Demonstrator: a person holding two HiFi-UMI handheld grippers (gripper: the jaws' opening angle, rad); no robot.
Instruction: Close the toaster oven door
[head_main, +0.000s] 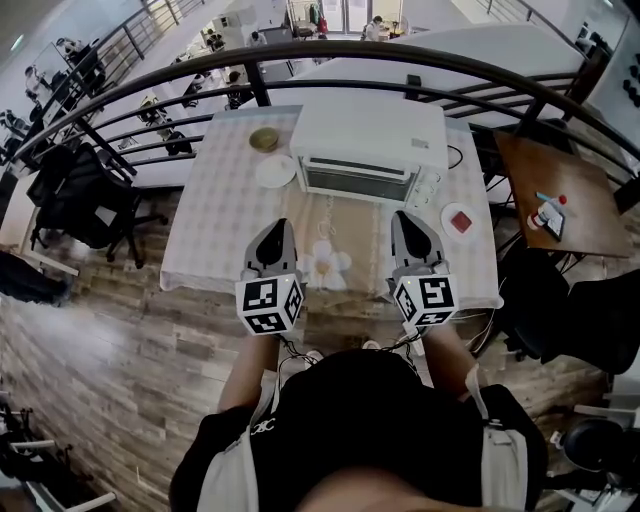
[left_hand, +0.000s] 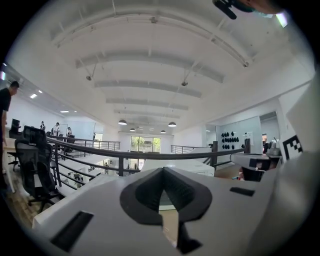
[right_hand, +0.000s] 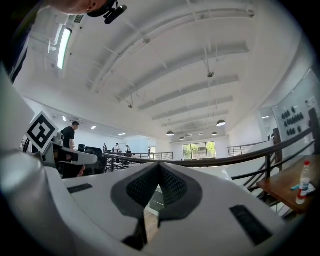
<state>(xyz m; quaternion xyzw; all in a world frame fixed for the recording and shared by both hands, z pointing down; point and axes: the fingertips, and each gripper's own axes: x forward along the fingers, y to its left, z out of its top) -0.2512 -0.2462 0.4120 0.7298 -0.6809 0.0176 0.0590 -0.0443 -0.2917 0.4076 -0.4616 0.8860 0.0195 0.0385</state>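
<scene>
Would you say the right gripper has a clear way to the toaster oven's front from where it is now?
Probably yes. The right gripper is just short of the toaster oven, with only bare tablecloth between them; the small red dish lies off to its right, out of the way.

bowl (head_main: 264, 139), wht plate (head_main: 275, 172), red dish (head_main: 459, 220), railing (head_main: 330, 50)

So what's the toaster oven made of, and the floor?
The toaster oven is probably white-painted metal: smooth, even, matte panels. Its door looks like dark glass. The floor looks like wood or wood-look planks: brown grain in long strips.
</scene>
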